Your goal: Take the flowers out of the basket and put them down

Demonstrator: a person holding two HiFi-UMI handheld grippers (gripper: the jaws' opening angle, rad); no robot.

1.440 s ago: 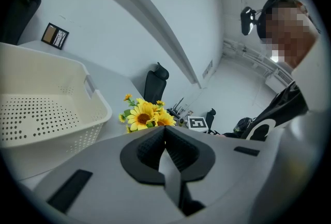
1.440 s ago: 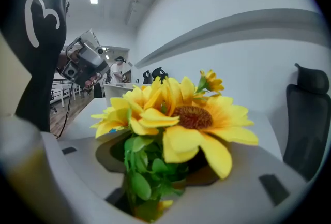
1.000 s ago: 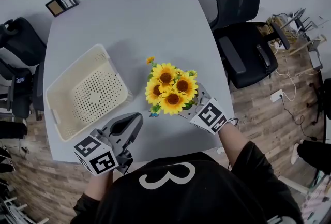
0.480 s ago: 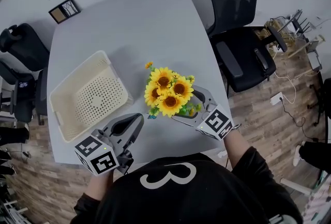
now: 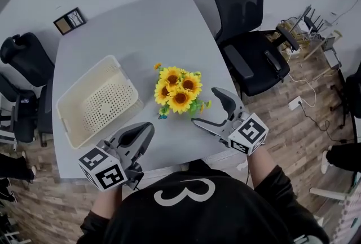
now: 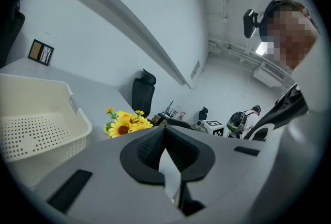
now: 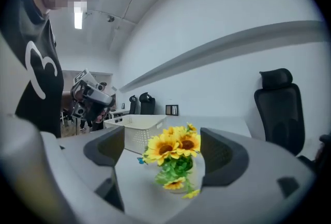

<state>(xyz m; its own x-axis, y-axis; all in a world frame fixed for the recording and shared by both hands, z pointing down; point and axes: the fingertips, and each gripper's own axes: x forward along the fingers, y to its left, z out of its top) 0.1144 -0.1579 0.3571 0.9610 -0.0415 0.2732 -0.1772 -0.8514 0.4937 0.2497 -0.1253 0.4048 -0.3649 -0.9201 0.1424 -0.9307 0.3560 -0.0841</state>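
Observation:
The bunch of yellow sunflowers (image 5: 177, 91) stands upright on the grey table (image 5: 141, 29), just right of the cream perforated basket (image 5: 104, 105), which holds nothing. My right gripper (image 5: 206, 106) is open just right of the bunch. Its jaws point at the flowers and its pads do not touch them. In the right gripper view the sunflowers (image 7: 173, 150) stand a little ahead of the wide jaws, with the basket (image 7: 137, 127) behind. My left gripper (image 5: 144, 131) is shut on nothing near the table's front edge. From it the flowers (image 6: 123, 123) and basket (image 6: 36, 124) show ahead.
A small framed picture (image 5: 70, 20) lies at the table's far left corner. A black office chair (image 5: 242, 17) stands at the right side, and another black chair (image 5: 22, 57) at the left. Cables and gear lie on the wooden floor (image 5: 304, 85) to the right.
My right gripper has let go of the flowers, opened wide and drawn back to the right. The bunch stays standing on the table. The left gripper has hardly moved.

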